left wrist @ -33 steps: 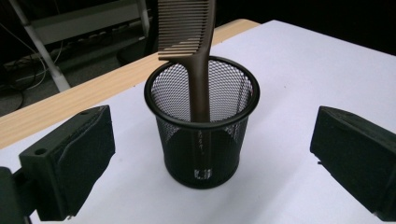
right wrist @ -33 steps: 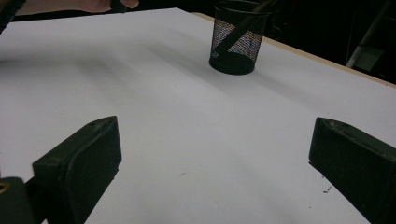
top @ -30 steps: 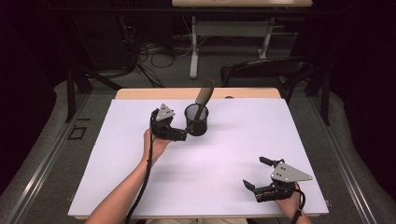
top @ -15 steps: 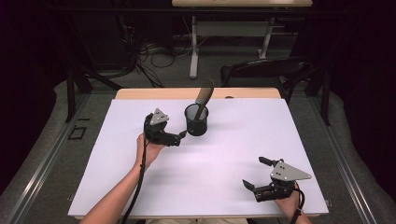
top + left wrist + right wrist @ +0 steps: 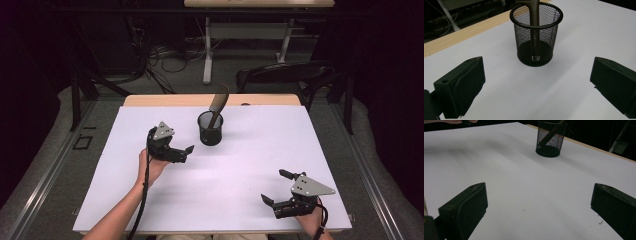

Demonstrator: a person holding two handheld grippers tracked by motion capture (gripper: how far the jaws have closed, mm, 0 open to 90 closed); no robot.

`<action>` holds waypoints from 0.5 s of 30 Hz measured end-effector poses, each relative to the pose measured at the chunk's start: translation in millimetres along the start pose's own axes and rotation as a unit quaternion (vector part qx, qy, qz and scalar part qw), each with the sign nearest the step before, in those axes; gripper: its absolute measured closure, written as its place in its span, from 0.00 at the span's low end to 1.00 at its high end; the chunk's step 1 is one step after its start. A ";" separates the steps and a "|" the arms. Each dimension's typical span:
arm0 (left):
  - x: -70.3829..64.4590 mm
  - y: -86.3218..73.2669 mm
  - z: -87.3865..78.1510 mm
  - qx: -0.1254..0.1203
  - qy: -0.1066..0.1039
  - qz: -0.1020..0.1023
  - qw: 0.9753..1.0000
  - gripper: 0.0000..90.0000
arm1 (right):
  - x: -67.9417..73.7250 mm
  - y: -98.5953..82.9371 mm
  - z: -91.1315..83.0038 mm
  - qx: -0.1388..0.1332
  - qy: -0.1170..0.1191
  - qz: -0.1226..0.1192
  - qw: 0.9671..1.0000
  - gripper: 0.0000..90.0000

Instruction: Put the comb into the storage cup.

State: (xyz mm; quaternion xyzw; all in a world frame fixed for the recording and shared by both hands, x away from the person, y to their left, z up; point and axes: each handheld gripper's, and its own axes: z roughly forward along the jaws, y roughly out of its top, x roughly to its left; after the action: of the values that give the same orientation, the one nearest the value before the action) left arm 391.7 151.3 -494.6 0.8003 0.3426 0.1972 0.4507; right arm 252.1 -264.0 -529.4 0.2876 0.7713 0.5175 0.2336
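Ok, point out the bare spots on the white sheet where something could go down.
Widest bare stretch: middle of the white sheet, between the left claw and right claw. The far right side beyond the mesh cup is bare too. Tightest spot: between that cup, holding the brown tool, and the left claw.

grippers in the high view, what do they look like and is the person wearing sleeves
Both are black two-jaw tools. The left gripper and the right gripper each carry a grey three-cornered plate on top. A black cable trails from the left one along the forearm. The forearms are bare, no sleeves in view.
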 end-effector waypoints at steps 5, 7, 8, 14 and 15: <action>1.3 -6.2 -7.7 0.008 0.002 -0.002 1.000 0.00 | 0.7 -0.3 1.2 0.000 0.002 -0.002 1.000 0.00; 2.4 -8.2 -11.5 0.010 0.003 -0.002 1.000 0.00 | 0.6 -0.3 1.0 -0.001 0.001 -0.002 1.000 0.00; 2.8 -9.2 -13.3 0.011 0.003 -0.004 1.000 0.00 | 0.5 -0.2 0.8 0.000 0.002 -0.001 1.000 0.00; 3.6 -17.0 -26.1 0.010 0.005 -0.005 1.000 0.00 | 1.5 0.0 1.7 0.003 0.003 -0.002 1.000 0.00; 3.8 -18.2 -27.8 0.011 0.005 -0.004 1.000 0.00 | 1.3 -0.3 1.8 0.003 0.002 -0.002 1.000 0.00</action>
State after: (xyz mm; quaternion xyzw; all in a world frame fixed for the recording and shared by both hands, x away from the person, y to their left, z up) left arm 370.2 176.9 -495.8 0.8028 0.3504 0.1956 0.4410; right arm 252.3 -261.9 -530.4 0.2856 0.7738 0.5156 0.2319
